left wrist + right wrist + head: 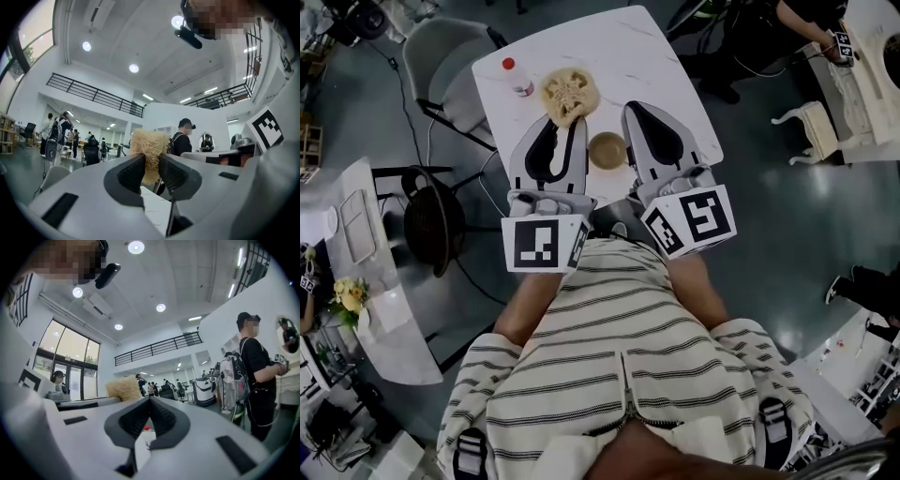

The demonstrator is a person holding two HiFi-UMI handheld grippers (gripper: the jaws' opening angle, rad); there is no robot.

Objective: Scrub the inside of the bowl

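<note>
Above my striped shirt (pixel 619 356), my left gripper (pixel 567 127) pinches the loofah (pixel 570 92); my right gripper (pixel 639 111) is pressed together, empty. Only the head view shows the bowl (pixel 607 150).

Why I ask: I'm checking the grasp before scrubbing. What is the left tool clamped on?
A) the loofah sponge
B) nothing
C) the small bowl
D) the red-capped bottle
A: the left gripper view shows the left tool shut on the fibrous loofah sponge, while the small bowl and the red-capped bottle sit apart on the table.
</note>
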